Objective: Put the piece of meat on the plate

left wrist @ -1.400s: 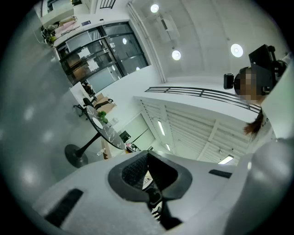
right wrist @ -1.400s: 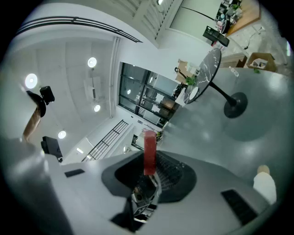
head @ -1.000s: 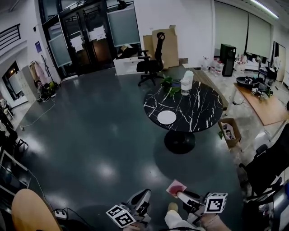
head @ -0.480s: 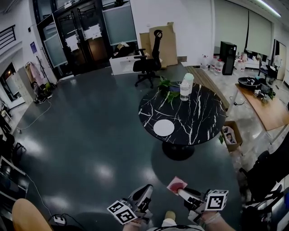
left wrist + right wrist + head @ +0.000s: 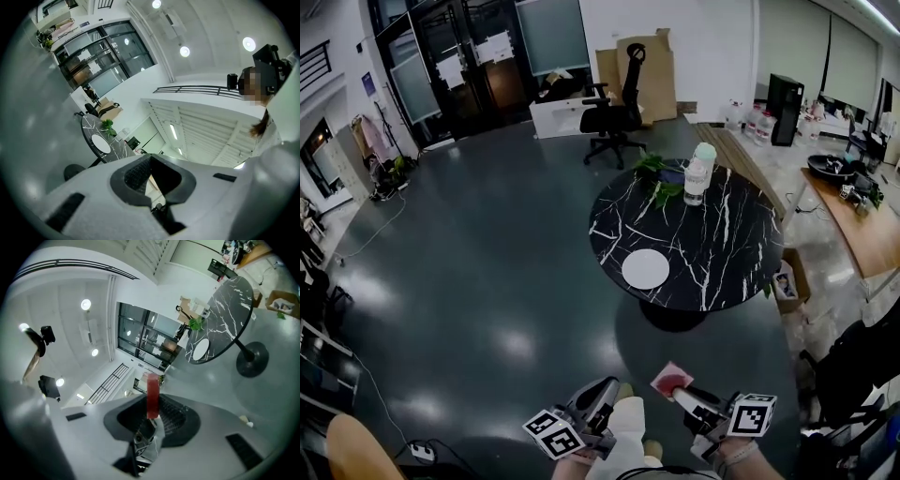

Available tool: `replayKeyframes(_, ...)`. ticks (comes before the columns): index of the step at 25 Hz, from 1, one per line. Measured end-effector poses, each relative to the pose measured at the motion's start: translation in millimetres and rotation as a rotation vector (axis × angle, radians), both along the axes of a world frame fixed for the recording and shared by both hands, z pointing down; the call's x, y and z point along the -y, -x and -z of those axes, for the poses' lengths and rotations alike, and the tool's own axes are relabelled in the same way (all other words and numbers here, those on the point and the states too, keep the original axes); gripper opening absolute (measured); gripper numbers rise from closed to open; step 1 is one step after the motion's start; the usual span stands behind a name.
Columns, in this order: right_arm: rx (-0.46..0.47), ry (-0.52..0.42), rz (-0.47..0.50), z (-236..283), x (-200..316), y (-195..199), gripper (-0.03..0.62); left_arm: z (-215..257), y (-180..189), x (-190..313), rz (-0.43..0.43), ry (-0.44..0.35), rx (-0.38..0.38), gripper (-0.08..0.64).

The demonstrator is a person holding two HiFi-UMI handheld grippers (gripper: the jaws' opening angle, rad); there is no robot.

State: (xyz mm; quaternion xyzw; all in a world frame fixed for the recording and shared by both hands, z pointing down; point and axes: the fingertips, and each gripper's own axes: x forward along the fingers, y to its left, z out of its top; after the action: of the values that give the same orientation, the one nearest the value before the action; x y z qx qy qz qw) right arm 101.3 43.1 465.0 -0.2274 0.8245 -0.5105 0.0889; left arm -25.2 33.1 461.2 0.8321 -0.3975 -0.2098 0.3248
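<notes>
A flat red piece of meat (image 5: 670, 380) (image 5: 152, 394) stands on edge between the jaws of my right gripper (image 5: 677, 394) (image 5: 151, 404), which is shut on it. The white plate (image 5: 646, 269) (image 5: 201, 348) (image 5: 100, 144) lies empty near the front edge of the round black marble table (image 5: 722, 253) (image 5: 229, 310), well ahead of both grippers. My left gripper (image 5: 606, 386) (image 5: 151, 158) hangs level beside the right one, its jaws meeting at the tips with nothing in them.
A clear bottle (image 5: 698, 180) and a green plant (image 5: 659, 180) stand at the table's far side. A cardboard box (image 5: 788, 279) sits on the floor right of the table's pedestal. A black office chair (image 5: 614, 117) stands beyond. A wooden desk (image 5: 867, 230) runs along the right.
Both grippers have been carried forward over the dark floor, and the table and plate now look closer. The meat stays in the right gripper's grip.
</notes>
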Motion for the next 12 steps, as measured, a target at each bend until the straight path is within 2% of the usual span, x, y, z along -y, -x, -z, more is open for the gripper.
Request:
replayKeyframes(5, -0.040, 0.040, -0.055, -21.3, 60.7, -4.1, 0.078, -12.5, -1.3, 70.6, -0.049, -0.002, -0.010, 0.009)
replayKeyframes(12, -0.088, 0.067, -0.080, -38.6, 169.3, 23.9, 0.078, -14.7, 15.5, 180.6, -0.104, -0.015, 0.000, 0.009)
